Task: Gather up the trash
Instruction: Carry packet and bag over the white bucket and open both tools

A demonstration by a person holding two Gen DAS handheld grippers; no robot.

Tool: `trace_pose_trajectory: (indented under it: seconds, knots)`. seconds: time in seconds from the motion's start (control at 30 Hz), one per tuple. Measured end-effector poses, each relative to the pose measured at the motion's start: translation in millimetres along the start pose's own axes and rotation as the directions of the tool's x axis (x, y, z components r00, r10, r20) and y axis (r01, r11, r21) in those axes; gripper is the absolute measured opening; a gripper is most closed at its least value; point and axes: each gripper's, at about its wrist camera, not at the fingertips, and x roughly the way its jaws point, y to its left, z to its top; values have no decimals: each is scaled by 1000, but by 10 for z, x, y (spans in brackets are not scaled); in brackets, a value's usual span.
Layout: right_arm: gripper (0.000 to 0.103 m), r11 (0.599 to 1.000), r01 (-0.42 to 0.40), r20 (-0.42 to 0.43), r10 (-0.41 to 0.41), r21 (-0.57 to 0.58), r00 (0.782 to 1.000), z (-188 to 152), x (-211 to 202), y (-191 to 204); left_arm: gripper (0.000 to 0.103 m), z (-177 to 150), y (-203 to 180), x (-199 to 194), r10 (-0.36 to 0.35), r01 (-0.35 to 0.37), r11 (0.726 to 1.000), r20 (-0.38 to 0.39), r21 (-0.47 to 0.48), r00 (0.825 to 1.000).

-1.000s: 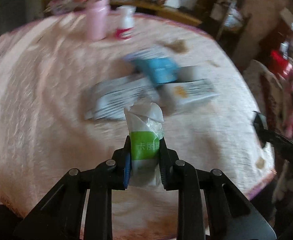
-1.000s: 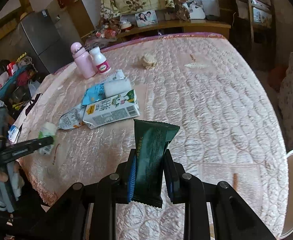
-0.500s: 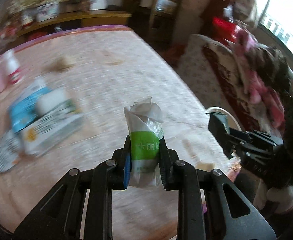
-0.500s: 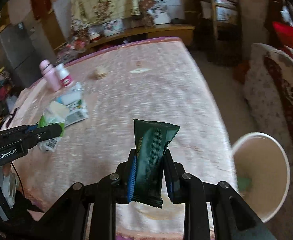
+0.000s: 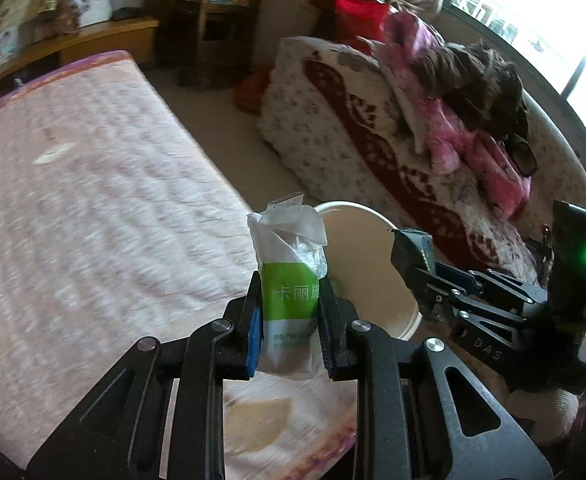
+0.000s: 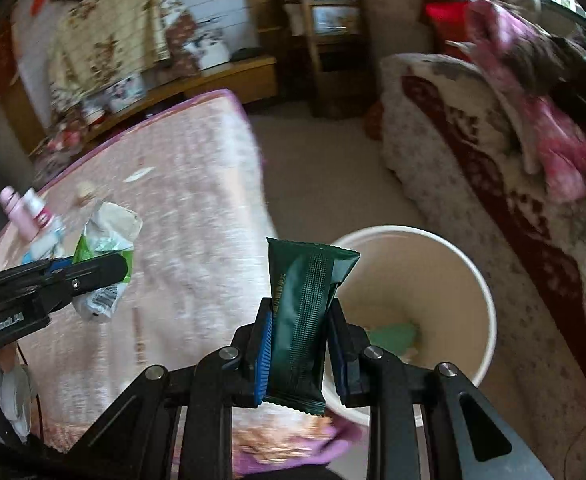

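Left claw point(image 5: 291, 312), seen from its own camera: both blue-padded fingers point(image 5: 255, 326) press on a crumpled white-and-green packet point(image 5: 289, 280), which stands upright between them with its twisted white top above the fingertips. Behind and just right of the packet stands a white round bin point(image 5: 373, 264) on the floor, its open mouth partly hidden by the packet. To the left lies the pink quilted bed point(image 5: 93, 200), whose near corner runs under the claw. At the right edge the right claw point(image 5: 411, 258) enters, its tip beside the bin's rim and carrying a dark wrapper seen edge-on. Far right, a patterned sofa point(image 5: 353, 128) bears a heap of pink clothing point(image 5: 453, 140).

Right claw point(image 6: 300, 340), seen from its own camera: the fingers are closed on a dark green wrapper point(image 6: 303, 312), held upright with its crimped top edge tilted toward the right. The wrapper's upper right corner overlaps the bin point(image 6: 453, 264), which stands on the floor just right of the bed's near corner; a pale green scrap point(image 6: 393, 334) lies at the bin's bottom. At the left edge the left claw point(image 6: 105, 272) reaches in above the bed point(image 6: 193, 200), gripping the white-and-green packet point(image 6: 109, 240). Farther left on the bed stand a pink bottle point(image 6: 13, 212) and a small white bottle with a red label point(image 6: 39, 208), close together, both blurred.
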Motion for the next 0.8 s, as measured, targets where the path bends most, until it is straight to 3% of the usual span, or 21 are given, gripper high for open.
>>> trace_pose_trajectory:
  seconds: [0.3, 0.5, 0.53, 0.57, 0.63, 0.8]
  knots:
    - [24, 993, 84, -8, -84, 77, 996, -59, 46, -534, 23, 110, -405, 403, -78, 79, 996, -38, 29, 996]
    - [24, 984, 115, -17, -113, 134, 993, -100, 90, -735, 49, 166, -489, 539, -135, 135, 991, -33, 7, 990]
    - [28, 982, 115, -19, -114, 147, 993, -103, 99, -771, 56, 164, -483, 543, -140, 140, 990, -32, 4, 990]
    - [44, 980, 118, -15, -117, 159, 993, -101, 104, -797, 61, 170, -484, 548, -144, 144, 990, -29, 0, 989]
    - [62, 976, 110, 3, -113, 187, 994, -108, 93, -845, 65, 170, -471, 543, -142, 142, 990, -26, -5, 990]
    - [62, 977, 100, -6, -101, 189, 995, -112, 120, -818, 65, 141, -396, 482, -87, 87, 996, -19, 8, 996]
